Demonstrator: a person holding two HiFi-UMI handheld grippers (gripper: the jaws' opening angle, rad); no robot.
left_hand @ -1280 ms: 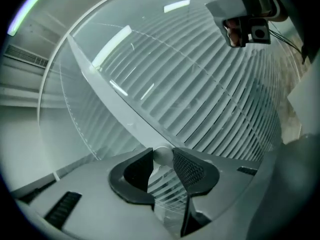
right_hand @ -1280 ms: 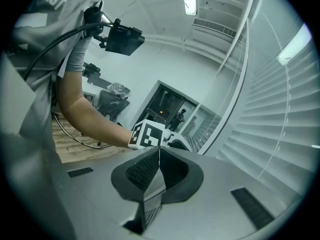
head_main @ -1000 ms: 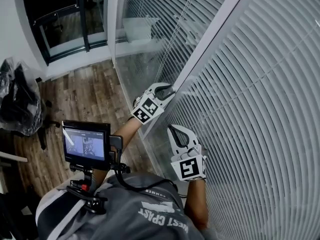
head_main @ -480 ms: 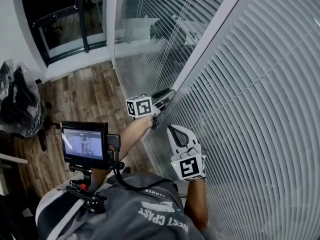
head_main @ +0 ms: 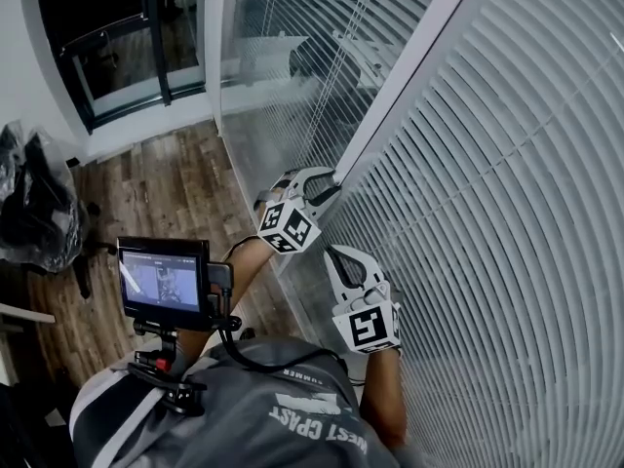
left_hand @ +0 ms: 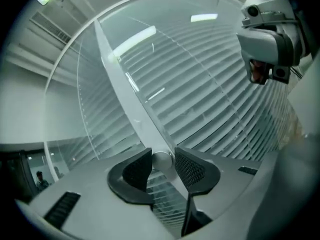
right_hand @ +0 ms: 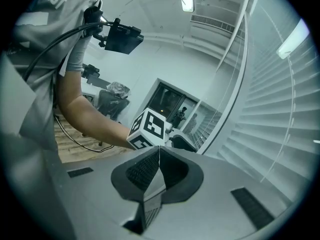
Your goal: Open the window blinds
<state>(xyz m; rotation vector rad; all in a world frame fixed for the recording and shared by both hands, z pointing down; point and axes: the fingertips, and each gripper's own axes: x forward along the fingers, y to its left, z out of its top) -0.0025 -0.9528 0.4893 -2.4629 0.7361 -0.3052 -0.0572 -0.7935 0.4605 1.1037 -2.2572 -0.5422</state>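
Observation:
White slatted blinds (head_main: 507,213) hang behind glass either side of a white frame bar (head_main: 409,66). My left gripper (head_main: 327,178) reaches the low part of that bar. In the left gripper view a round silver knob (left_hand: 161,160) on the frame bar (left_hand: 125,84) sits between the left gripper's (left_hand: 162,165) pads. Its jaws have just been opening, and the pads stand close beside the knob without clamping it. My right gripper (head_main: 333,252) hangs still just below, near the blinds, with its jaws shut (right_hand: 158,156) and nothing seen between them.
A small monitor (head_main: 163,281) on a chest rig with a cable sits in front of the person. A black bag (head_main: 34,208) lies on the wooden floor (head_main: 166,193) at the left. A dark glass door (head_main: 117,27) stands at the back.
The left gripper rolled at the frame bar half a second ago and has now rolled back to about its first pose. The right gripper has not moved.

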